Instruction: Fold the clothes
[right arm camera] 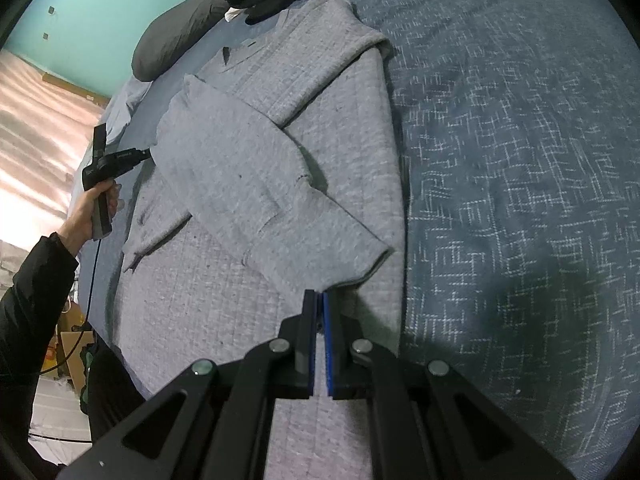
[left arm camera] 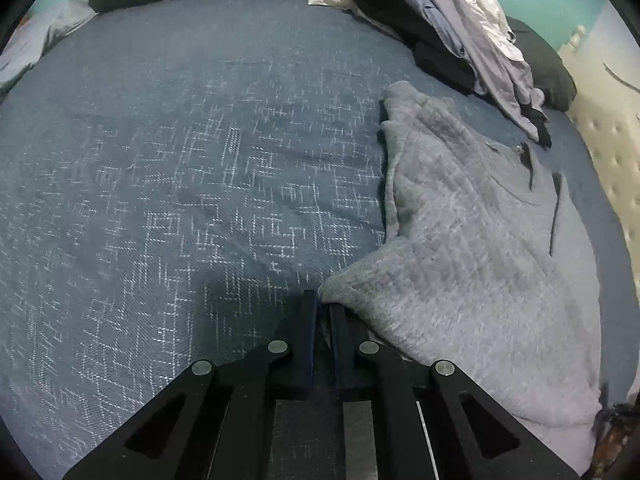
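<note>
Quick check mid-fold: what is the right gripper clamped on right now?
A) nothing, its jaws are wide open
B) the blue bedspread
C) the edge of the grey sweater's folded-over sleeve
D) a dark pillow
C: in the right wrist view the right gripper has its jaws closed on the near edge of the sleeve folded across the grey sweater.

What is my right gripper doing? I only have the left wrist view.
Observer: The right gripper is shut on the cuff end of the grey sweater sleeve.
Operator: Where does that sleeve lie?
Observer: Folded diagonally across the sweater's body.
Operator: Can you see my left gripper from there?
Observer: Yes. The left gripper pinches the sweater's opposite edge, held by a hand.
</note>
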`<action>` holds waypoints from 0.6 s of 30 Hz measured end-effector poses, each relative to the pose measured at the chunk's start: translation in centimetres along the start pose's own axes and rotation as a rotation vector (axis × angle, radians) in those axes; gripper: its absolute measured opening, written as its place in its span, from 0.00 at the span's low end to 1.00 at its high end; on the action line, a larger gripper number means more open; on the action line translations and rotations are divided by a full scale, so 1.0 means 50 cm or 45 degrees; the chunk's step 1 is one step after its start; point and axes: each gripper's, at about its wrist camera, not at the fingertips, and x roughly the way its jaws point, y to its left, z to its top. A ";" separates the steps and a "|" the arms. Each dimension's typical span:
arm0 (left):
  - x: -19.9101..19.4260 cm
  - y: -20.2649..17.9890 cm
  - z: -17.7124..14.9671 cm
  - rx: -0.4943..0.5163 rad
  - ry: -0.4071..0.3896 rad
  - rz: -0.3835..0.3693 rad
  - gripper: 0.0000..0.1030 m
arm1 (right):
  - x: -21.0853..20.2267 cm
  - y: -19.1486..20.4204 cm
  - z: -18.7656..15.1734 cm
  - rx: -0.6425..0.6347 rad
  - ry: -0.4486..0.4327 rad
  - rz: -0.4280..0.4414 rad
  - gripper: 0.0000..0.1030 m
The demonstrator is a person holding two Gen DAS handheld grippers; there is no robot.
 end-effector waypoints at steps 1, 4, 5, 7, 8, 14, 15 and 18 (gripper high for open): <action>-0.005 0.002 -0.001 0.006 0.003 -0.009 0.07 | -0.001 -0.001 -0.001 0.002 -0.001 0.003 0.03; -0.024 0.016 -0.009 -0.026 -0.001 -0.045 0.09 | -0.009 -0.004 -0.001 0.012 -0.007 0.004 0.03; -0.030 0.019 -0.011 -0.021 -0.005 -0.047 0.09 | -0.013 -0.007 -0.001 0.017 -0.010 -0.001 0.03; -0.045 0.024 -0.015 -0.032 -0.017 -0.053 0.09 | -0.024 -0.012 0.000 0.026 -0.014 -0.012 0.03; -0.053 0.027 -0.018 -0.044 -0.027 -0.052 0.08 | -0.032 -0.015 0.001 0.030 -0.019 -0.017 0.03; -0.093 0.055 -0.041 -0.130 -0.100 -0.044 0.09 | -0.084 -0.012 0.025 0.020 -0.094 -0.020 0.03; -0.099 0.058 -0.046 -0.138 -0.110 -0.042 0.09 | -0.088 -0.006 0.037 0.012 -0.106 -0.024 0.03; -0.111 0.054 -0.060 -0.136 -0.134 -0.031 0.16 | -0.087 0.022 0.080 -0.025 -0.131 -0.021 0.03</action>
